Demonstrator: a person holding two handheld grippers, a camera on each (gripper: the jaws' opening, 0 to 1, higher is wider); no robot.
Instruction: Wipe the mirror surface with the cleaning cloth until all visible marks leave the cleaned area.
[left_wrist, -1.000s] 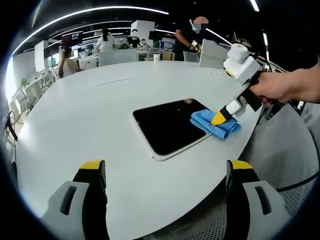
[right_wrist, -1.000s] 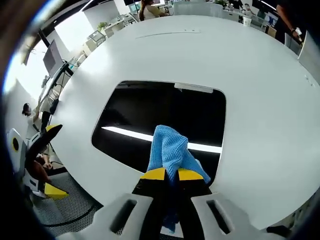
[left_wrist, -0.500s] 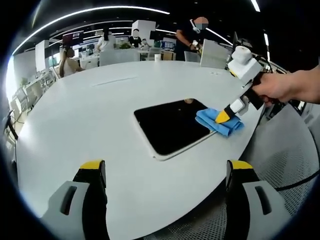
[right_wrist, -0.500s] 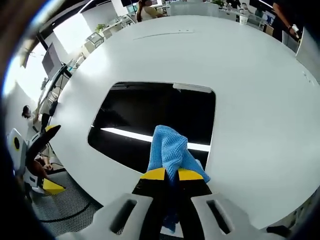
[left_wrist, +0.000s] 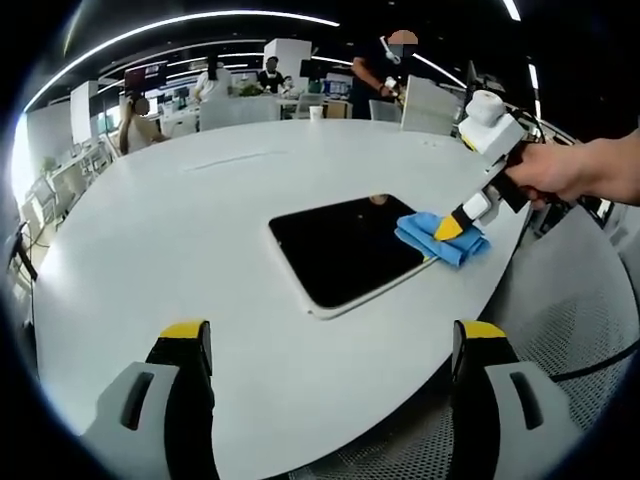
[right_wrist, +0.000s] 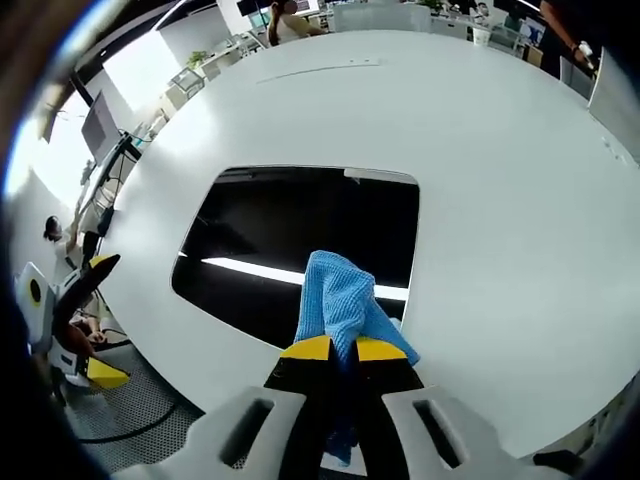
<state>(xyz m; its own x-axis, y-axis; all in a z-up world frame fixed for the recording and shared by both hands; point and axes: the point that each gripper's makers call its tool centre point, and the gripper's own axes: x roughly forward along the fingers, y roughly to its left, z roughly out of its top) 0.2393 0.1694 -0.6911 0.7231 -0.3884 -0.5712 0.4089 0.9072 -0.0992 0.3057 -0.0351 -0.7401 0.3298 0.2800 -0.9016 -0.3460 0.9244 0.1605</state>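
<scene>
The left gripper (left_wrist: 325, 345) hangs over the near edge of the white table (left_wrist: 150, 230) with its jaws spread wide and nothing between them; ahead of it and a little to the right lies the mirror (left_wrist: 345, 250), a dark rounded slab flat on the tabletop. Beyond the mirror's right end the right gripper (left_wrist: 449, 227) comes in, held in a person's hand (left_wrist: 570, 172), its yellow tips pinched onto the blue cleaning cloth (left_wrist: 440, 237). Seen from the right gripper (right_wrist: 335, 349) itself, the jaws stand narrow and closed on the cleaning cloth (right_wrist: 340, 298), which bunches up straight ahead of the tips and rests on the mirror's (right_wrist: 290, 240) nearest edge, with most of the glass stretching away in front and to the left. The left gripper (right_wrist: 75, 330) sits well off to the left, beyond the table's (right_wrist: 500, 180) rim. I judge the wiping to be under way at one end only: the dark glass shows only reflected ceiling lights, marks too faint to tell, and the far stretch seems to remain to be covered.
</scene>
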